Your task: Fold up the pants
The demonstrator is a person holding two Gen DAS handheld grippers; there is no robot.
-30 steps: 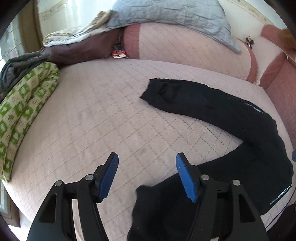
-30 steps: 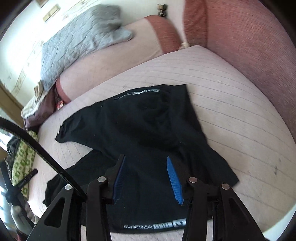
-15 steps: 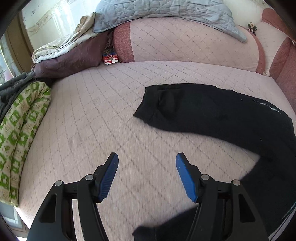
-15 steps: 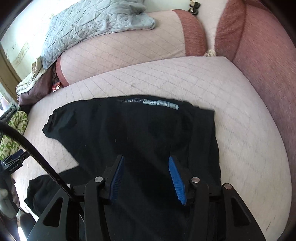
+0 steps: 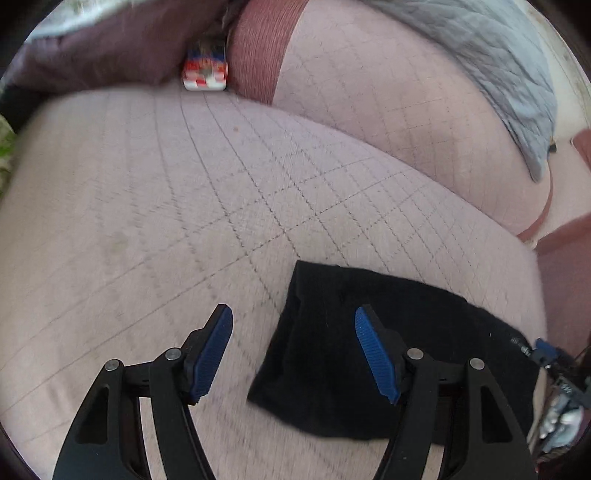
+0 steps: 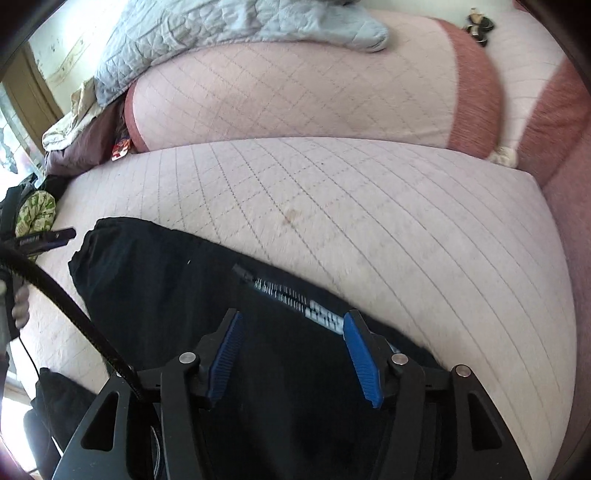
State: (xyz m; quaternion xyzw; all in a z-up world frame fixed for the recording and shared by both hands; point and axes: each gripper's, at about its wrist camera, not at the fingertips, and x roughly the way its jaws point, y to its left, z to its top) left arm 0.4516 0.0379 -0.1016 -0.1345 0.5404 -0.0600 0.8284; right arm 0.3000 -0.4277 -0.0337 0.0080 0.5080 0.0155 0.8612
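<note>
Black pants point(image 6: 177, 280) lie spread on a pink quilted sofa seat point(image 6: 369, 221). In the left wrist view one leg's cuff end point(image 5: 332, 332) lies right at my open, empty left gripper point(image 5: 293, 350), partly between its blue pads. In the right wrist view my open, empty right gripper point(image 6: 291, 354) hovers over the pants' upper part, beside a white printed stripe point(image 6: 295, 299). The other leg's end point(image 6: 62, 398) shows at lower left. The left gripper's tip point(image 6: 48, 236) appears at the left edge.
A quilted backrest cushion point(image 6: 295, 99) with a grey blanket point(image 6: 221, 29) on top lines the back. A red-and-white packet point(image 5: 205, 70) sits in the seat gap. Maroon and beige cloths point(image 6: 74, 140) and green patterned fabric point(image 6: 37, 210) pile at the left. A red armrest point(image 6: 565, 206) bounds the right.
The left gripper has moved forward and right to the far leg's cuff, which now sits at its jaws. The right gripper has advanced over the pants toward the printed stripe. Both stay open.
</note>
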